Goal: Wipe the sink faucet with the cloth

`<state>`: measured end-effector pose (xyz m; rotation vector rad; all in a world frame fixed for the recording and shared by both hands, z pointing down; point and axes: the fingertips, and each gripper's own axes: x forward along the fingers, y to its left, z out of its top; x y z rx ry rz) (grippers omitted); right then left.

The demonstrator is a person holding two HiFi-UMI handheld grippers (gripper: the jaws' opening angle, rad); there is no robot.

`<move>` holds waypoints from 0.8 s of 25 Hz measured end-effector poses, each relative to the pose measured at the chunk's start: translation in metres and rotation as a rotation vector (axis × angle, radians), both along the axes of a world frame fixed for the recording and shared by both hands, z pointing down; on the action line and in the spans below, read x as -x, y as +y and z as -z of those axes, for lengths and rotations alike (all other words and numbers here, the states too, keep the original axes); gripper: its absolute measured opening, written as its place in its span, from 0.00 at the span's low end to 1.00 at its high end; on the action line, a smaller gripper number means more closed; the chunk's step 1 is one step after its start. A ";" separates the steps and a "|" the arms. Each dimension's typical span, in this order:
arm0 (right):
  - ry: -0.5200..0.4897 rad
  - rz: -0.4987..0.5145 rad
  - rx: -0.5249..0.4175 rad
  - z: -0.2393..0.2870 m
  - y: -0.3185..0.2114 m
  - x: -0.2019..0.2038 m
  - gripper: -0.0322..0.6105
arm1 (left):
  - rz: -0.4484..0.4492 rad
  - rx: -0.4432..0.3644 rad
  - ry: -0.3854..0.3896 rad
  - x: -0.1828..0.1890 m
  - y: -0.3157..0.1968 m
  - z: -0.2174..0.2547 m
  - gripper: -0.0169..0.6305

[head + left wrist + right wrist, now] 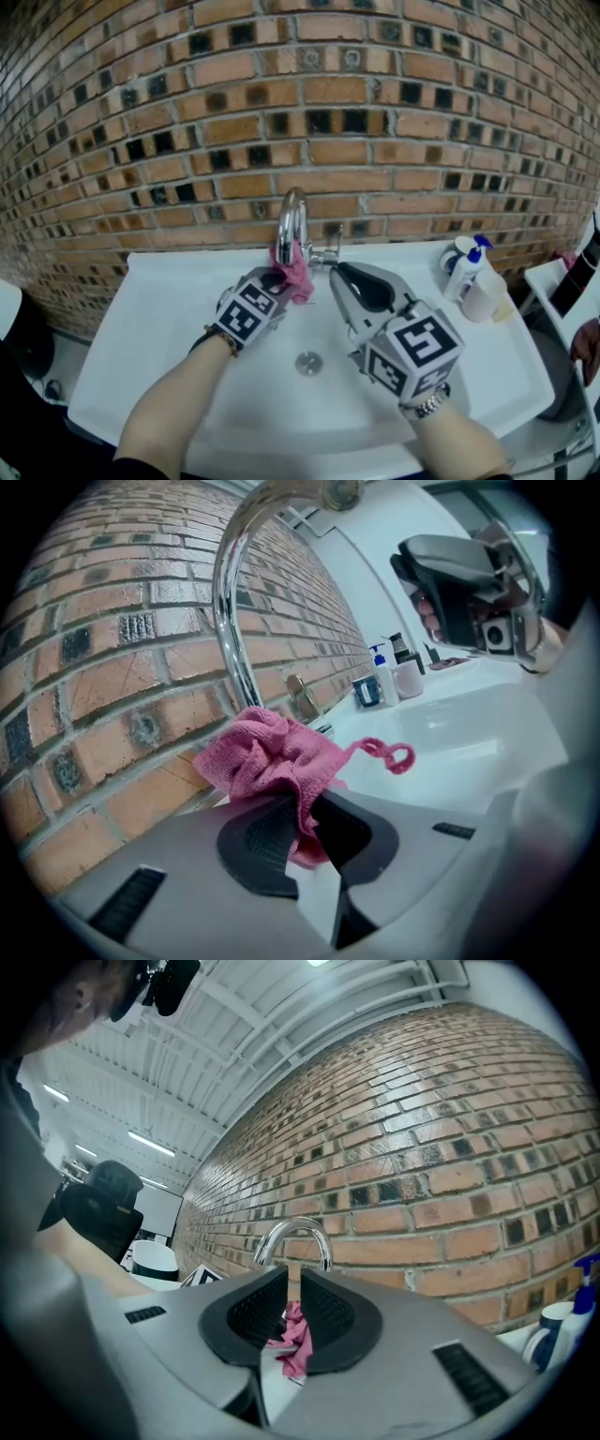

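A curved chrome faucet rises at the back of the white sink, against a brick wall. My left gripper is shut on a bunched pink cloth, which lies against the lower part of the spout. In the left gripper view the cloth is pinched between the pads, just in front of the faucet. My right gripper hovers right of the faucet, its jaws a narrow slit apart with nothing between them. Through that slit the right gripper view shows the faucet and the cloth.
The drain sits in the middle of the basin. A pump bottle and other containers stand on the sink's right back corner. The small faucet lever sticks out to the right of the spout's base.
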<state>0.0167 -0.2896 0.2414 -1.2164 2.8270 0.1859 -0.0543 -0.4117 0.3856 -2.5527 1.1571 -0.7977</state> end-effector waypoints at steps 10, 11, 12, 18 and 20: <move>0.001 -0.030 0.029 -0.013 -0.010 -0.006 0.13 | -0.039 -0.008 0.011 -0.015 0.018 0.006 0.09; 0.005 -0.031 0.030 -0.014 -0.011 -0.006 0.13 | -0.035 -0.006 0.020 -0.013 0.019 0.007 0.09; 0.008 -0.032 0.033 -0.016 -0.012 -0.005 0.13 | -0.030 -0.005 0.029 -0.012 0.020 0.008 0.09; 0.008 -0.042 0.047 -0.021 -0.014 -0.007 0.13 | -0.033 -0.014 0.059 -0.010 0.036 0.014 0.09; 0.006 -0.044 0.044 -0.020 -0.013 -0.007 0.13 | -0.041 -0.019 0.066 -0.012 0.043 0.018 0.09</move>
